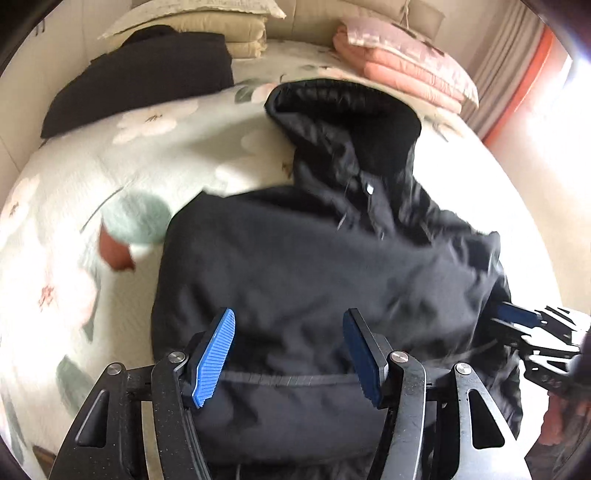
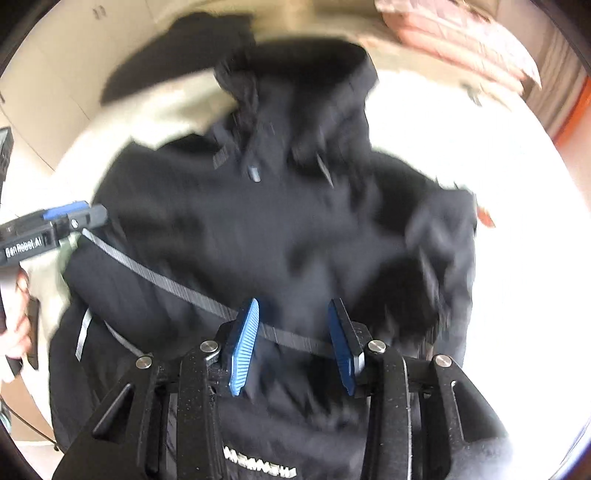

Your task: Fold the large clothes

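Black jacket [image 1: 314, 266], floral bedspread [image 1: 110, 155]

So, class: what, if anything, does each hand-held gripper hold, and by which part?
Nothing, as far as shows. Both the left hand-held gripper and the right hand-held gripper are open over the black jacket, near its grey-striped edge.

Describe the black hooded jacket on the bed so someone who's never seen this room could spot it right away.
Start at the bed with the floral bedspread. The black hooded jacket lies spread across its near half, hood pointing toward the pillows. Unlike the other dark garment, folded flat by the beige pillows, this one is large and rumpled, with a grey zipper strip near its edge.
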